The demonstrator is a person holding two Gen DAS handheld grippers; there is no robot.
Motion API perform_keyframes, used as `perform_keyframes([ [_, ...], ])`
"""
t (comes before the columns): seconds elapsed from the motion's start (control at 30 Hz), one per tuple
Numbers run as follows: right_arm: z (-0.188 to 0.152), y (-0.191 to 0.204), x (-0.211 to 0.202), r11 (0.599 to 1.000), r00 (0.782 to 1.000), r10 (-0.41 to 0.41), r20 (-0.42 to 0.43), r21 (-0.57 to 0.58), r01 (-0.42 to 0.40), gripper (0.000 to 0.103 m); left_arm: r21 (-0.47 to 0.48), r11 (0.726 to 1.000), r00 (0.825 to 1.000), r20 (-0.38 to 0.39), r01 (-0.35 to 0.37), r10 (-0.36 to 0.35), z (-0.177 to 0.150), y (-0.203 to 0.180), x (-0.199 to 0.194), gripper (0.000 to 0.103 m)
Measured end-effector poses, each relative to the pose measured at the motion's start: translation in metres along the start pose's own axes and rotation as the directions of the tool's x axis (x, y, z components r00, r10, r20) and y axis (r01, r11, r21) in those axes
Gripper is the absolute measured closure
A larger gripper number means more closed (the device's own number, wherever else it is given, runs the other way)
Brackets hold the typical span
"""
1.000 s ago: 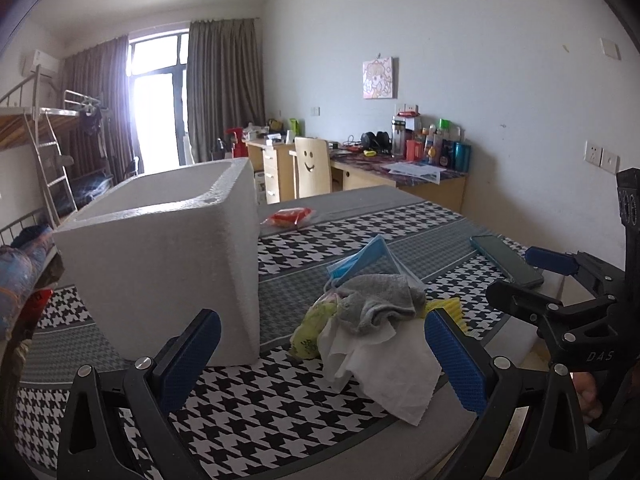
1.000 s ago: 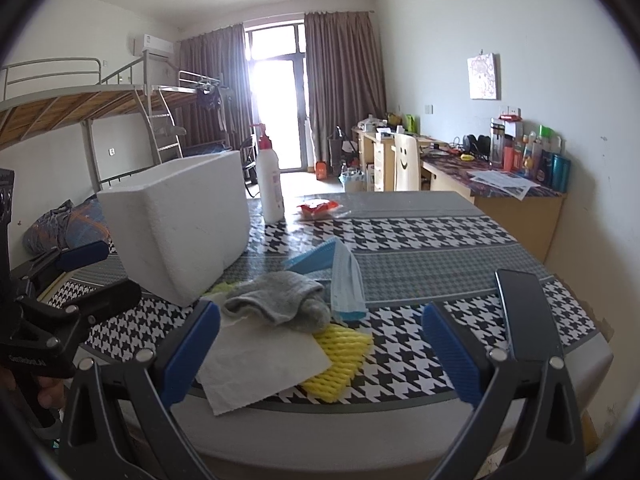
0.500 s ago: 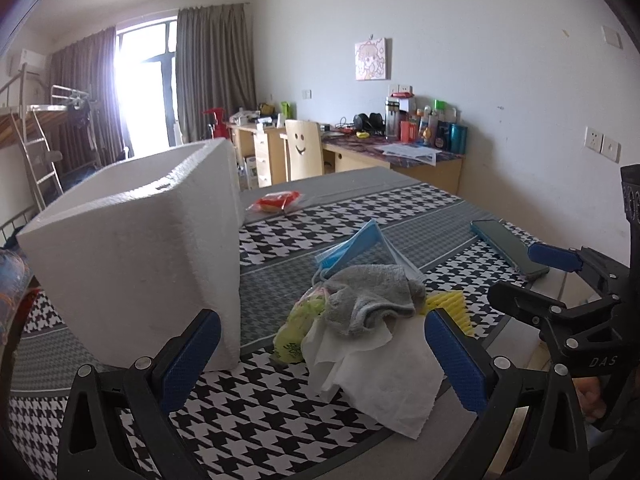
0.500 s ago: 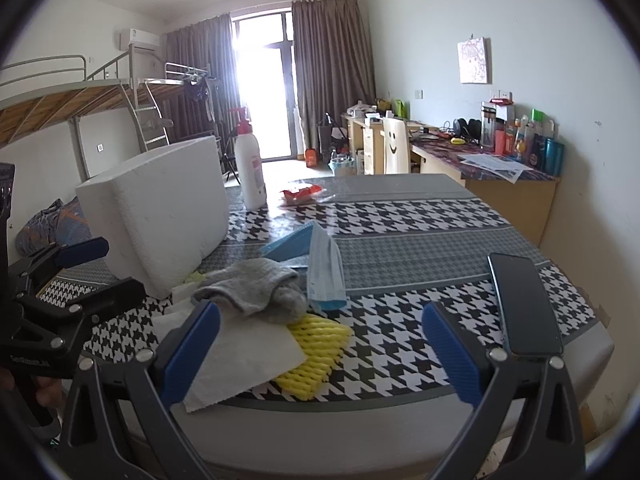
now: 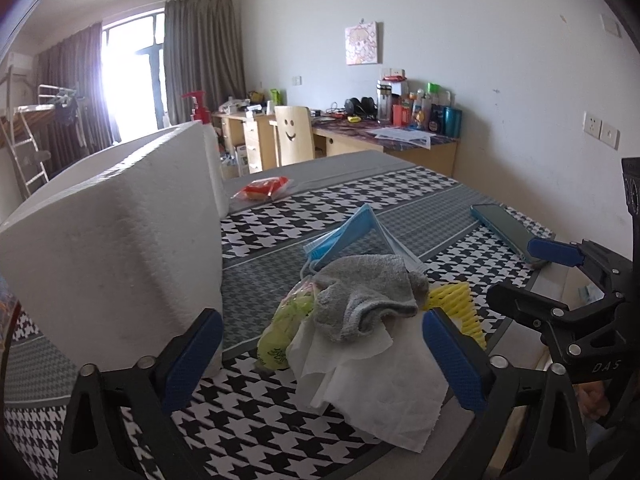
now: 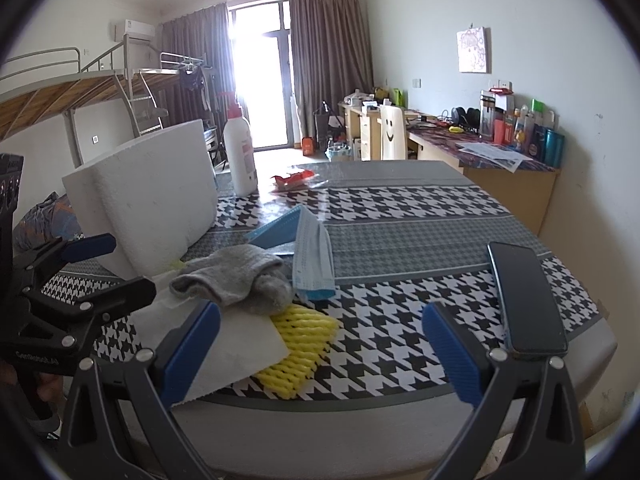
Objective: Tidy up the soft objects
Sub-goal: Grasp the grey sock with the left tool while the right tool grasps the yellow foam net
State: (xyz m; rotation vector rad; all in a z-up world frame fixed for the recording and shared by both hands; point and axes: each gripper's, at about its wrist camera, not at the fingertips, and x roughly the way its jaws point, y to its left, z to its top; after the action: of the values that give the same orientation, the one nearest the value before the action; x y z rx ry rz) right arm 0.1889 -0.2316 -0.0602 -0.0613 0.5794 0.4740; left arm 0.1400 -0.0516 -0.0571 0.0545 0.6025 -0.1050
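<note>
A pile of soft things lies near the table's front edge: a grey sock (image 5: 366,292) (image 6: 236,276) on a white tissue (image 5: 384,392) (image 6: 224,348), a yellow foam net (image 5: 460,304) (image 6: 300,344), a blue face mask (image 5: 348,236) (image 6: 312,256) and a yellow-green bag (image 5: 280,332). A white foam box (image 5: 116,240) (image 6: 152,200) stands to the left. My left gripper (image 5: 320,356) is open, just before the pile. My right gripper (image 6: 320,348) is open, low at the table's edge, right of the pile.
A dark phone (image 5: 504,232) (image 6: 524,296) lies at the table's right front. A red packet (image 5: 264,188) (image 6: 294,180) and a white pump bottle (image 6: 240,148) stand further back. A desk (image 6: 500,160) with bottles lines the right wall.
Both grippers have moved closer to the table and the pile. The left view has swung right, so the foam box looms larger at its left.
</note>
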Motion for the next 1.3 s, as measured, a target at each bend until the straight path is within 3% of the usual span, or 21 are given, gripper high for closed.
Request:
perform_keyframes([
  [0.47, -0.004, -0.006, 0.016, 1.0, 0.999, 0.004, -0.045, 0.011, -0.003, 0.001, 0.042, 0.996, 0.994, -0.068, 0.083, -0.08, 0.009, -0.012, 0.031, 0.035],
  [0.9, -0.013, -0.008, 0.026, 1.0, 0.996, 0.009, -0.093, 0.014, -0.008, 0.001, 0.09, 0.987, 0.985, -0.122, 0.133, -0.122, 0.015, -0.026, 0.051, 0.037],
  [0.97, -0.013, -0.007, 0.027, 1.0, 0.995, 0.013, -0.097, 0.018, -0.011, 0.001, 0.097, 0.987, 0.983, -0.147, 0.128, -0.113, 0.014, -0.027, 0.057, 0.048],
  [1.13, -0.014, -0.009, 0.031, 0.999, 0.994, 0.022, -0.108, 0.026, -0.019, 0.003, 0.1, 0.986, 0.977, -0.177, 0.137, -0.118, 0.014, -0.029, 0.065, 0.056],
  [1.3, -0.015, -0.015, 0.036, 0.998, 0.99, 0.04, -0.135, 0.049, -0.034, 0.01, 0.071, 0.985, 0.971, -0.193, 0.16, -0.144, 0.012, -0.024, 0.066, 0.073],
])
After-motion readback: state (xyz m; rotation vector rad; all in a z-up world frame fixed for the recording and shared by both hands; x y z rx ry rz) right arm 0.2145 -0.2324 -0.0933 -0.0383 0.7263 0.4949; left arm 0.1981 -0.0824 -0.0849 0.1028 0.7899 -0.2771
